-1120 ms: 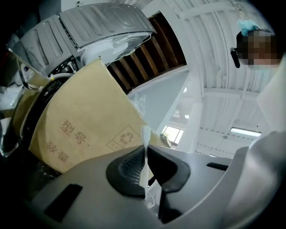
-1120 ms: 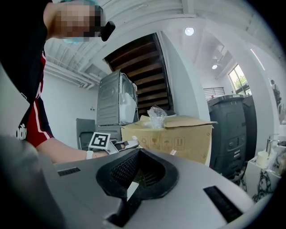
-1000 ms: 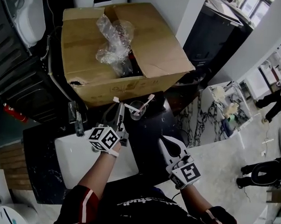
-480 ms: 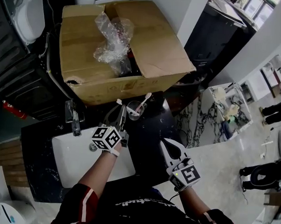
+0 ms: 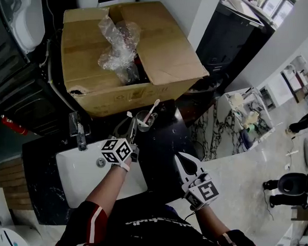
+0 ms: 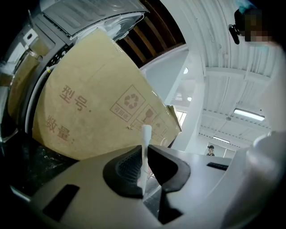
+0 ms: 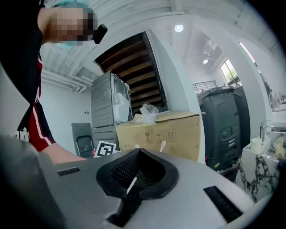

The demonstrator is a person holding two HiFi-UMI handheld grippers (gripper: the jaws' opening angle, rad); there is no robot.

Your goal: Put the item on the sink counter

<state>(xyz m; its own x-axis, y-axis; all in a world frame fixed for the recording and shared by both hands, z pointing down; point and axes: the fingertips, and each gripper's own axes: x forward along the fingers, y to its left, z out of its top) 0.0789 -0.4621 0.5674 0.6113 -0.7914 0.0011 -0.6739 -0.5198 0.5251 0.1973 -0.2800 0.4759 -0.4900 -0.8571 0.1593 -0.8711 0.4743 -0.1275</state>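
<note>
My left gripper (image 5: 131,137) hovers over the black sink counter (image 5: 163,146), just in front of a clear glass cup (image 5: 144,119). It is shut on a thin white toothbrush (image 6: 145,143), whose end juts up past the jaws. A second, pink-tipped toothbrush (image 5: 153,108) leans in the cup. Whether the held brush's far end touches the cup I cannot tell. My right gripper (image 5: 182,158) hangs lower right over the counter, shut with nothing in it; in its own view the jaws (image 7: 138,154) meet.
A big open cardboard box (image 5: 109,87) with crumpled plastic wrap (image 5: 114,44) stands right behind the cup. The white basin (image 5: 85,178) and chrome faucet (image 5: 78,132) lie to the left. A marble-patterned surface (image 5: 233,169) runs to the right.
The head view has drifted a little; both grippers keep about the same places, and the left one still grips the white toothbrush by the cup.
</note>
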